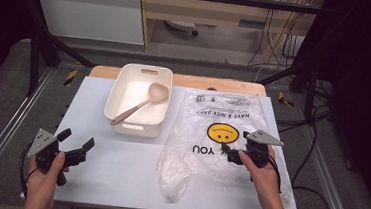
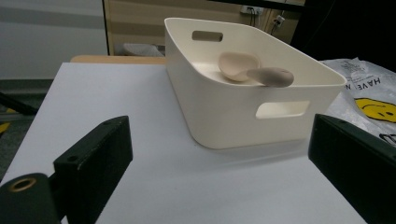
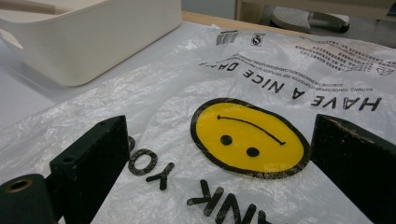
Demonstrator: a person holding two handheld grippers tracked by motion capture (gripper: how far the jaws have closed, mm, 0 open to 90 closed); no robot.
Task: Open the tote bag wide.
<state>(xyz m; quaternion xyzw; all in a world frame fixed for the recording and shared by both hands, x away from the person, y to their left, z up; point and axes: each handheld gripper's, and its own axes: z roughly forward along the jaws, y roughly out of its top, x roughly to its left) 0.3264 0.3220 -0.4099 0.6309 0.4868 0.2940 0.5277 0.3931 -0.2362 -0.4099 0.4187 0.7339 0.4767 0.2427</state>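
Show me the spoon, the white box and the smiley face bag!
spoon (image 1: pixel 157 91), high view, on its bowl.
white box (image 2: pixel 224 109), left gripper view, on its near side wall.
smiley face bag (image 3: pixel 247 135), right gripper view, on the yellow face.

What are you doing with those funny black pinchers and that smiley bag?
A person holds a gripper in each hand at a white table. The right gripper hovers open over the smiley plastic bag, which lies flat. The left gripper is open too, pointing at the cream bin with a spoon inside. Nothing is held.
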